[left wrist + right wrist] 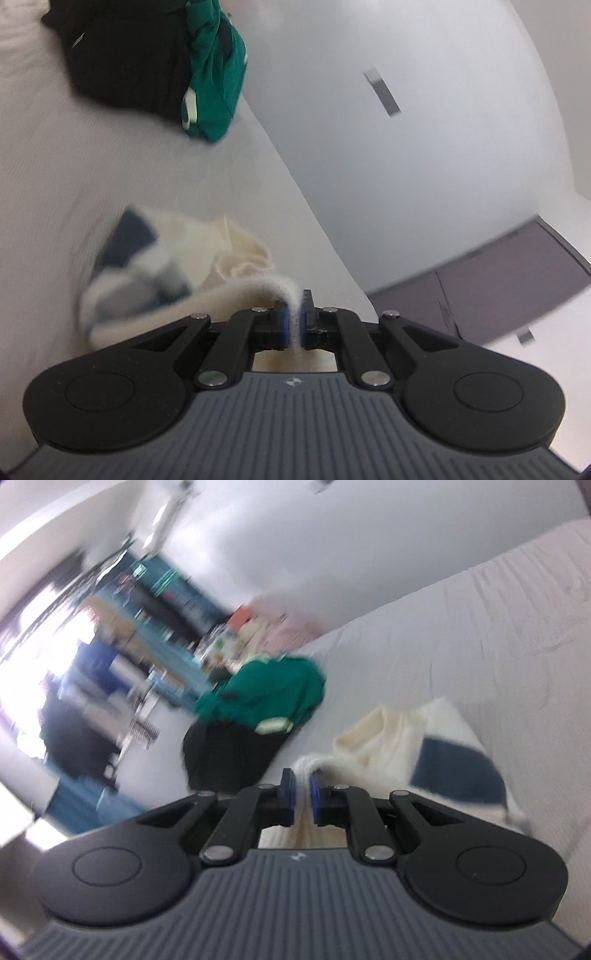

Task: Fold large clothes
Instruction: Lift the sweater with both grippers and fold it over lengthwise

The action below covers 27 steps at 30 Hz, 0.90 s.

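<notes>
In the left wrist view, the left gripper (pixel 294 317) is closed down on a fuzzy edge of the cream knitted sweater with navy blue blocks (pixel 155 258), a thin fold of fabric pinched between its blue pads (pixel 283 325). The rest of the sweater trails away to the left of the gripper and bunches on the pale ribbed bedcover (pixel 92 155). Holding one edge this way looks meant to raise the garment so it can hang out flat before a fold. Far beyond the sweater, a crumpled black garment (pixel 122 62) and a green garment with pale trim (pixel 218 81) lie touching each other by the bed's far edge. To the right of the sweater the bed ends in a long edge against a plain white wall (pixel 424 147); to the left, open bedcover gives room to spread it.

In the right wrist view, the right gripper (pixel 302 797) is likewise nearly closed on another cream edge of the sweater (pixel 406 738), fabric running between its pads and under the gripper. The sweater's navy block sits just right of the gripper. The green garment (pixel 266 694) rests on the black one (pixel 225 753), left of the sweater and apart from it, near the bed's edge. Wide bare bedcover (pixel 480 627) lies behind the sweater. The room beyond the bed is too blurred to read.
</notes>
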{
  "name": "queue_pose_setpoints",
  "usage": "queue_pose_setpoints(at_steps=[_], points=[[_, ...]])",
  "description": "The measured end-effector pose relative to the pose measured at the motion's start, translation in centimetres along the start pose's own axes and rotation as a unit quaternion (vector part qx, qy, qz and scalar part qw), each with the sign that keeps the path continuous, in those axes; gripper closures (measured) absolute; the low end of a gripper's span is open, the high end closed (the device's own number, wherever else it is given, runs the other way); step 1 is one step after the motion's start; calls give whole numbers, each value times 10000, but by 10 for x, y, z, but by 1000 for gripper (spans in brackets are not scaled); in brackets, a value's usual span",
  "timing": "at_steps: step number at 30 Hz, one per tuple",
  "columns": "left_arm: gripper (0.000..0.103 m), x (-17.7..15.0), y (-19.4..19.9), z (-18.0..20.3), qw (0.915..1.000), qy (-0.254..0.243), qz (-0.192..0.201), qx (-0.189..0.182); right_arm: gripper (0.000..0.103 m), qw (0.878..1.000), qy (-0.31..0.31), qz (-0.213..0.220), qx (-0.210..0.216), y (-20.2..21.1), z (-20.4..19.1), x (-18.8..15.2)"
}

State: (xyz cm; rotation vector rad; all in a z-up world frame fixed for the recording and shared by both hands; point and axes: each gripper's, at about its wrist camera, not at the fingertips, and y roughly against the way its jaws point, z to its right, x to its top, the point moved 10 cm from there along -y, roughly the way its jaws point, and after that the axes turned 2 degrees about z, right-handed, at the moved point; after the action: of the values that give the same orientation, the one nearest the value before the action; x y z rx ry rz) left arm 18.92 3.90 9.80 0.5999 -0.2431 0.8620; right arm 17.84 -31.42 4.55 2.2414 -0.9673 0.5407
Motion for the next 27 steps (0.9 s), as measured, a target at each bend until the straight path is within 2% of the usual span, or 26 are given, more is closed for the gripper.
queue_pose_setpoints(at_steps=[4,8,11,14,20,27], points=[[97,45,-81,-2,9988,-95,219,428,91,9984,-304,282,-385,-67,28,37],[97,69,-156,-24,9958,-226,297,840,91,9954,-541,337,-708,-131,65,55],[96,76,-207,-48,9942,-327,297,977,91,9940,-626,289,-855,-167,96,56],[96,78,-245,-72,9944,-419,250,937,91,9931,-657,245,-945,-198,128,54],[96,78,-300,-105,9903,-925,79,1035,91,9935,-779,134,-813,-242,184,51],[96,72,-329,-125,9851,-1227,-48,1204,90,9937,-697,-33,-872,-267,208,35]])
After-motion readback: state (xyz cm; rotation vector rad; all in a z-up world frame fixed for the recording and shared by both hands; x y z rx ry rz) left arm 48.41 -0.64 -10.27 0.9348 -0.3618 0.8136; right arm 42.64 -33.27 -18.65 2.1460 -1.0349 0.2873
